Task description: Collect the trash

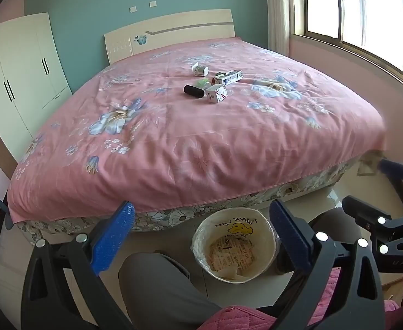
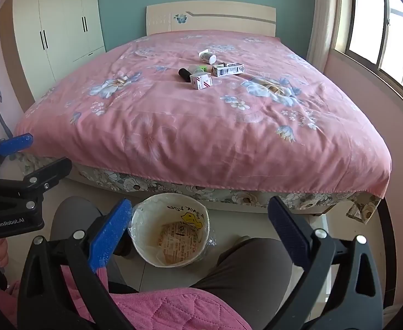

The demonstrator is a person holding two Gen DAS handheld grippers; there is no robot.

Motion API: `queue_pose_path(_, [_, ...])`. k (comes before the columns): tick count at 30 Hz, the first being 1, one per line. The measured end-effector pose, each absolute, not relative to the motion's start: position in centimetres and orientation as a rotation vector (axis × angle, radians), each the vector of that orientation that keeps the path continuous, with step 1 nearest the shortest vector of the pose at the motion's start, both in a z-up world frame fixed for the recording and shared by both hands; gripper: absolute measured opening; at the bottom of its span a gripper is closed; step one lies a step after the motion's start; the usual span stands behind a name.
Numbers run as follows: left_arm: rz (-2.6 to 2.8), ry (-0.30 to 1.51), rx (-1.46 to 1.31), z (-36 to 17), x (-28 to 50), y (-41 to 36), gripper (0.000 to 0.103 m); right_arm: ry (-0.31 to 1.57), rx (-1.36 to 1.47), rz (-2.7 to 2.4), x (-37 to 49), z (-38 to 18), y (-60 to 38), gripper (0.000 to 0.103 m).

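Trash lies in a cluster on the pink floral bed (image 1: 190, 143) (image 2: 201, 126): a white jar (image 1: 199, 69) (image 2: 207, 56), a long white carton (image 1: 229, 77) (image 2: 228, 69), a small white box (image 1: 216, 93) (image 2: 201, 80), a black cylinder (image 1: 193, 91) (image 2: 184, 73) and a greenish piece (image 1: 203, 84) (image 2: 197, 68). A lined waste bin (image 1: 233, 247) (image 2: 171, 229) stands on the floor at the bed's foot. My left gripper (image 1: 201, 236) is open and empty, low over the bin. My right gripper (image 2: 198, 231) is open and empty, also over the bin. Both are far from the trash.
A white wardrobe (image 1: 22, 77) (image 2: 55, 27) stands left of the bed. A window (image 1: 366, 16) (image 2: 380, 33) is on the right wall. The person's knees (image 1: 157, 283) (image 2: 245, 269) flank the bin. The headboard (image 2: 211, 18) is at the far end.
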State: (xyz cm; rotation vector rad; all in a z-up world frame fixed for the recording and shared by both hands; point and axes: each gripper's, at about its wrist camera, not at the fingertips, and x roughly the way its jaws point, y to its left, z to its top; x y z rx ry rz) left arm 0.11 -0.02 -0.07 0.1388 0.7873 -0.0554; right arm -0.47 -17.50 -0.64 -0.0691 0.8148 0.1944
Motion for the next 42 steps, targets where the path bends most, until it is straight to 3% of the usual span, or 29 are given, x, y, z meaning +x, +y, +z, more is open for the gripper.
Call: queue_pose_path(42, [-0.055,0.765,0.146,0.54,-0.17,-0.38,0.1,0.808,-0.086,0.177,-0.62,-0.27,-17.47,0.097])
